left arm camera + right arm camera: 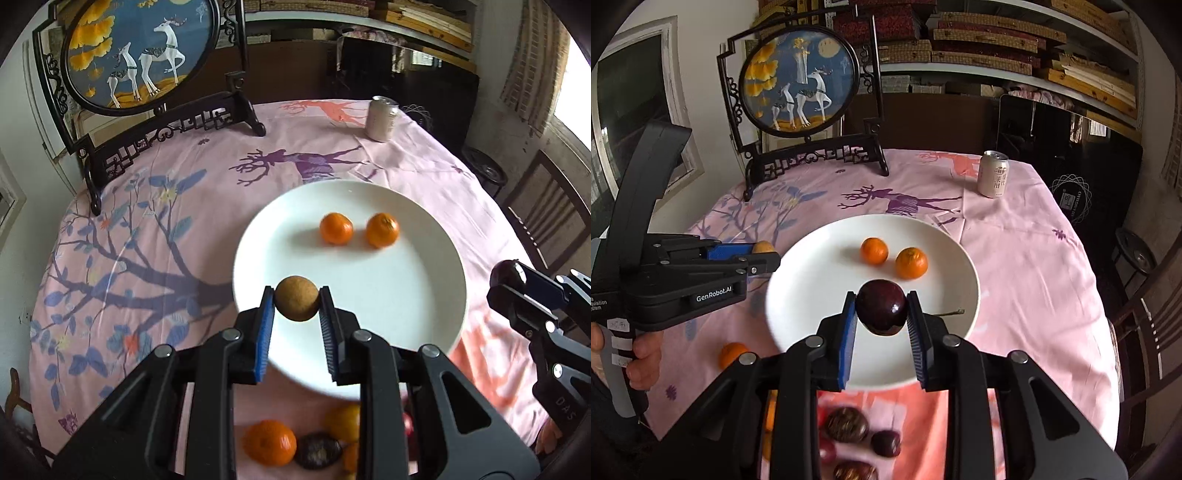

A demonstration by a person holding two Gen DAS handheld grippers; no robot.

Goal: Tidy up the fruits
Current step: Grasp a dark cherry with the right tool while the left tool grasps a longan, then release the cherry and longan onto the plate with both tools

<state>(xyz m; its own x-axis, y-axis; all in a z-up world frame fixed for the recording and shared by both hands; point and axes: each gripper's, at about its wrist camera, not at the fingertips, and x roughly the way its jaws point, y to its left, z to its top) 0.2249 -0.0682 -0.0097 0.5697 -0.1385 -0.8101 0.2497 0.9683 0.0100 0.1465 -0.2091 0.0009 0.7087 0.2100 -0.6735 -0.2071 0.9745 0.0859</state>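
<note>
1. Plate (424, 302), white and round, lies on a table under a pink tablecloth (177, 192) printed with deer and branches. Two mandarins rest on its far half, close together but apart: the left mandarin (336, 228) and the right mandarin (382, 229).

2. Left gripper (297, 304) is clenched on a round tan fruit (297, 303), held between its blue pads above the near-left rim of the plate. In the right wrist view, the same gripper (764, 254) enters from the left, with the tan fruit just visible at its tip beside the plate's left edge.

3. Right gripper (882, 312) grasps a dark purple plum (882, 308) between its blue pads, over the near half of the plate. A thin stem (951, 313) shows to the right of the gripper.

4. Loose fruit lies on the cloth on the near side of the plate: an orange mandarin (270, 442), a dark wrinkled fruit (318, 450), and further dark fruits (846, 424) partly hidden by the grippers. One more mandarin (733, 353) sits left of the plate.

5. Drink can (993, 174) stands upright near the table's far right edge, well apart from the plate.

6. Framed round deer picture (799, 83) on a dark carved stand occupies the far left of the table.
</note>
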